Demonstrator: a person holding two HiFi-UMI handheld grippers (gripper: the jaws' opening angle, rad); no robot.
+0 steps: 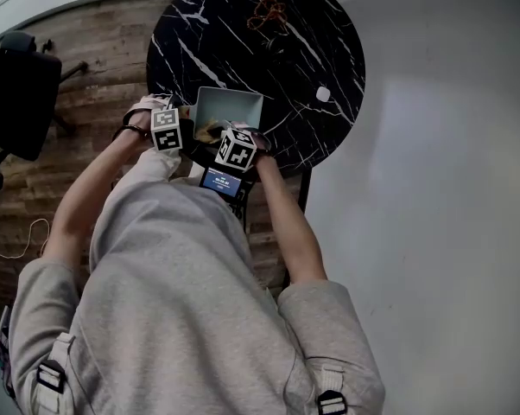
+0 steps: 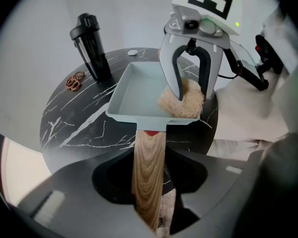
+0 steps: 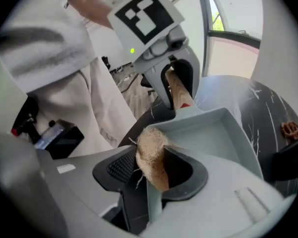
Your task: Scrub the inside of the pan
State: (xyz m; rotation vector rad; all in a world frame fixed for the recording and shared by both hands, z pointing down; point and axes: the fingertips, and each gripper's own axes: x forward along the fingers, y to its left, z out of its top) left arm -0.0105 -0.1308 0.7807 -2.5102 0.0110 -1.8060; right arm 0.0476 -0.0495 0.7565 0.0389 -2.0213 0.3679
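A pale blue square pan point(image 1: 230, 109) with a wooden handle point(image 2: 148, 172) rests on a round black marble table point(image 1: 312, 24). My left gripper point(image 2: 149, 175) is shut on that handle, just behind the pan point(image 2: 139, 95). My right gripper point(image 3: 151, 167) is shut on a tan fibrous scrubber point(image 3: 150, 155). It holds the scrubber point(image 2: 181, 102) down inside the pan's near right corner, against the wall next to the handle. In the head view both grippers sit side by side at the table's near edge, the left gripper point(image 1: 168, 130) left of the right gripper point(image 1: 236, 150).
A black bottle point(image 2: 92, 46) stands on the table beyond the pan's left side. Near it lie a small brown tangle point(image 2: 74, 82) and a white disc point(image 2: 132, 52). A black chair point(image 1: 18, 93) stands on the wooden floor to the left.
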